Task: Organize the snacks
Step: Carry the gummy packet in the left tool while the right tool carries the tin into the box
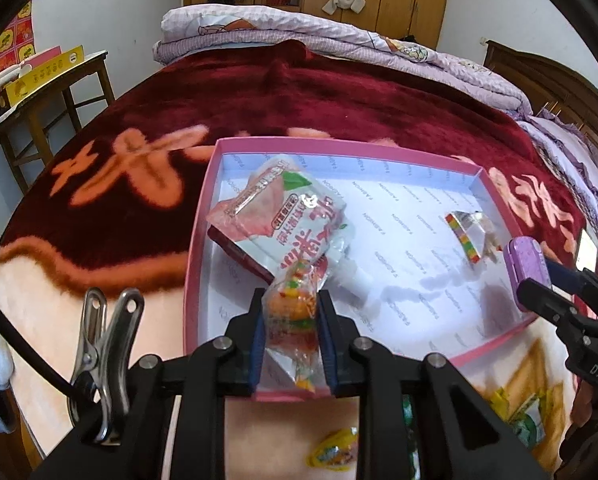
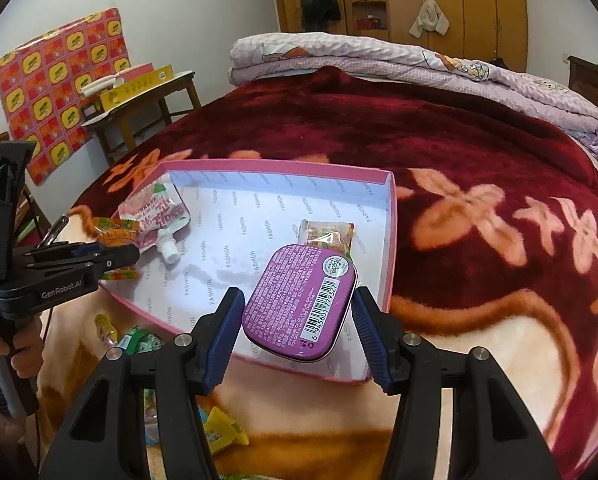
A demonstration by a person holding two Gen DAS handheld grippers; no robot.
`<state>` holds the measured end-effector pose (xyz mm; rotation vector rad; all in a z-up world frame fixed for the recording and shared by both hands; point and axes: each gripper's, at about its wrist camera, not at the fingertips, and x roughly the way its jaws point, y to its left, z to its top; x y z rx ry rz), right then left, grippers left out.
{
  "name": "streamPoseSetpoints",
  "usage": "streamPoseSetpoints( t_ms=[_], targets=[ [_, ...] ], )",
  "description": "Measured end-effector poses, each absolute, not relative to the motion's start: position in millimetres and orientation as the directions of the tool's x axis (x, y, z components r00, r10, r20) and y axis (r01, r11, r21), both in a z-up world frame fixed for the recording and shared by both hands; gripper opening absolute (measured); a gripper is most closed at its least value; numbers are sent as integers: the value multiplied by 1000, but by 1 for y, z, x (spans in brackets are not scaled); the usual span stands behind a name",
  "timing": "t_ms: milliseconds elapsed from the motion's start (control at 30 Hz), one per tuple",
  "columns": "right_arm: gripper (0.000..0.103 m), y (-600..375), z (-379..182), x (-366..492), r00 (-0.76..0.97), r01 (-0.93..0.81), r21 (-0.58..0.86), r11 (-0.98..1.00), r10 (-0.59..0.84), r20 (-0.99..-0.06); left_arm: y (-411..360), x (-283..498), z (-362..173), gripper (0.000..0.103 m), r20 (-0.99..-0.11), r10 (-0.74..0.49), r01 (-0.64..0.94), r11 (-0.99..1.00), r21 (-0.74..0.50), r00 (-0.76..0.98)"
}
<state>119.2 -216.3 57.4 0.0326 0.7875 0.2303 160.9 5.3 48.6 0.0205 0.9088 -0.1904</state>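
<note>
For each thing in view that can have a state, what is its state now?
Left gripper: shut on gummy candy packet.
Right gripper: holding purple tin, tilted.
Pink box: open, no lid on.
Drink pouch: lying in box, cap on.
Rainbow candy packet: lying in box.

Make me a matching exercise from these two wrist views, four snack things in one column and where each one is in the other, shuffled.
Things:
1. purple tin
2. gummy packet
3. spouted drink pouch
4. rainbow-edged clear packet

Places:
A. lying in the pink box, left part
B. between the right gripper pads
C. lying in the box, right part
D. clamped in the left gripper

Pairs: 1-B, 2-D, 3-A, 4-C
</note>
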Motion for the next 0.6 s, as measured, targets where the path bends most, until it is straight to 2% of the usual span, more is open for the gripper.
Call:
streamPoseSetpoints(
  t_ms=[333, 600],
  targets=[
    [57, -219, 45, 137, 670, -182, 102, 978, 200, -715, 3, 182, 45, 25, -779, -142, 161, 986, -54, 611],
    [57, -217, 44, 149, 686, -194, 75, 978, 189, -703, 4, 197, 41, 29, -782, -123, 138, 989, -49, 611]
  ],
)
